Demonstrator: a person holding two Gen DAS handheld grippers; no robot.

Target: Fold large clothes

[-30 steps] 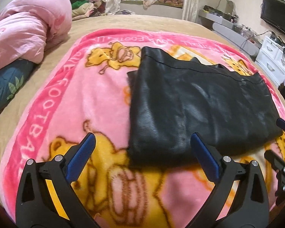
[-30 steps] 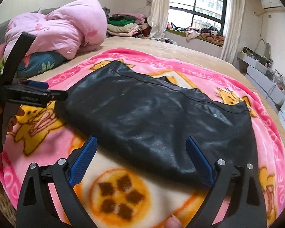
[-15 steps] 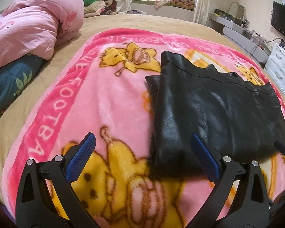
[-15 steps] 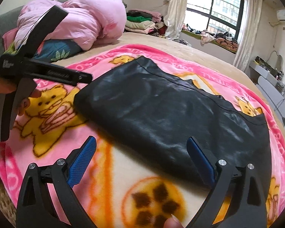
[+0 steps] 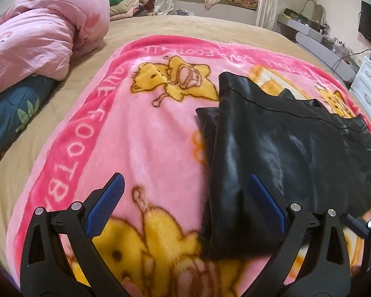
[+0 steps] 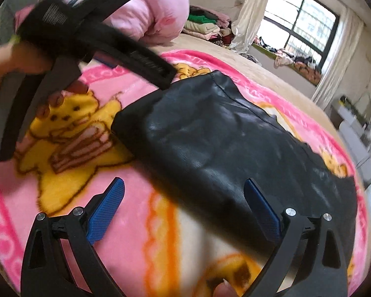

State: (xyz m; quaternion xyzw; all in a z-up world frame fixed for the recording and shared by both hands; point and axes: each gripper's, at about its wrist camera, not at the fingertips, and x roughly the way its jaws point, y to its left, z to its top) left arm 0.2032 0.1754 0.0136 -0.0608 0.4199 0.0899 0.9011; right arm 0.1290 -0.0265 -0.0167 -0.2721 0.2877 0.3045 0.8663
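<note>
Both grippers' jaws spread, empty, above the seemingly folded black garment.

The pink blanket border reads "LOVE FOOTBALL".

Garment on blanket, blanket on bed; quilt far left.

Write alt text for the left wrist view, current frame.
A folded black leather-look garment lies flat on a pink cartoon blanket spread over a bed. The open left gripper hovers near its closest corner, holding nothing. A bundled pink duvet sits upper left.
</note>
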